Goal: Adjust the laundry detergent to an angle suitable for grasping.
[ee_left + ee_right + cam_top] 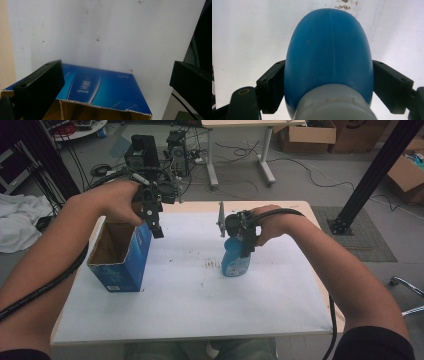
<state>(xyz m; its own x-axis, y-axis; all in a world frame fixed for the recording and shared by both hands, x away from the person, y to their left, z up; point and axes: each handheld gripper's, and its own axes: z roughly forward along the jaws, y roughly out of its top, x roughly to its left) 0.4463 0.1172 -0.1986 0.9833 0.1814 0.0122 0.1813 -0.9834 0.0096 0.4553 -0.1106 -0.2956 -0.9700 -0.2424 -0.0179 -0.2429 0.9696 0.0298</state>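
Standing upright on the white table [190,295], well to the right of the open blue box [120,257], the blue bottle [236,260] sits between the jaws of the right gripper [328,85], which flank its shoulders and appear to press them (long axis vertical, cap toward the camera). The left gripper [112,85], jaws wide and empty, hovers at the box's upper right edge.

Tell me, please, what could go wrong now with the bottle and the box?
The right claw grips the rounded upper part of the upright bottle, so it could slip out or tip when lifted. The box has a narrow opening under the open left claw; the bottle may catch its rim.
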